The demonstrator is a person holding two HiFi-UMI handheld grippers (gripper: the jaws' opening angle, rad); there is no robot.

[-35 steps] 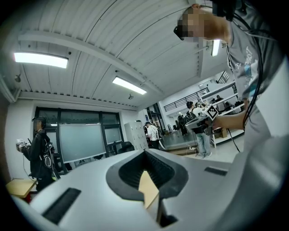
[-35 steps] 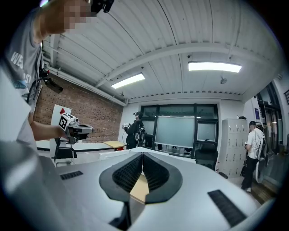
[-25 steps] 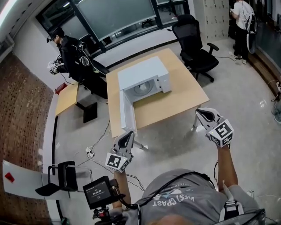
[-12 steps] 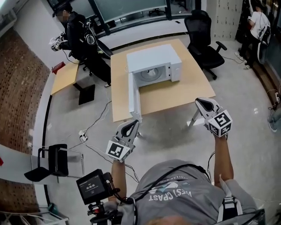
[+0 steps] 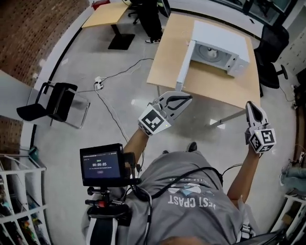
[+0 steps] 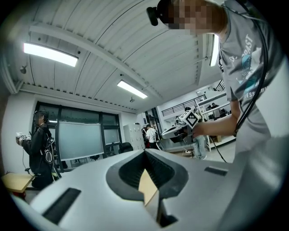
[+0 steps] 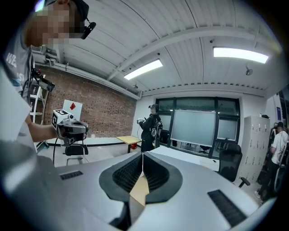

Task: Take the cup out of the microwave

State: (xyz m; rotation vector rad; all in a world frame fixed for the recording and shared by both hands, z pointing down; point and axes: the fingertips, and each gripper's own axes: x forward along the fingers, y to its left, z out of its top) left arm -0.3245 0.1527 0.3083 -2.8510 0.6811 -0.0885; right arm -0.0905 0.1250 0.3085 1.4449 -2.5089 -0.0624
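Note:
The white microwave (image 5: pixel 221 44) stands on the wooden table (image 5: pixel 167 60) with its door (image 5: pixel 183 67) swung wide open. I see the round turntable (image 5: pixel 212 53) inside, but no cup can be made out from here. My left gripper (image 5: pixel 190 97) is shut and empty, held level just short of the table's near edge, below the door. My right gripper (image 5: pixel 249 104) is shut and empty too, off the table's near right corner. In each gripper view the jaws meet with nothing between them: left gripper (image 6: pixel 145 152), right gripper (image 7: pixel 142 154).
A black chair (image 5: pixel 50 101) stands on the floor at the left, with a cable and power strip (image 5: pixel 99 83) beside it. A black office chair (image 5: pixel 270 56) sits right of the table. Another desk (image 5: pixel 109 11) and a standing person (image 5: pixel 152 18) are behind.
The head view has swung, so table and microwave now sit at the upper right. Both grippers have come closer to the table's near edge, still shut.

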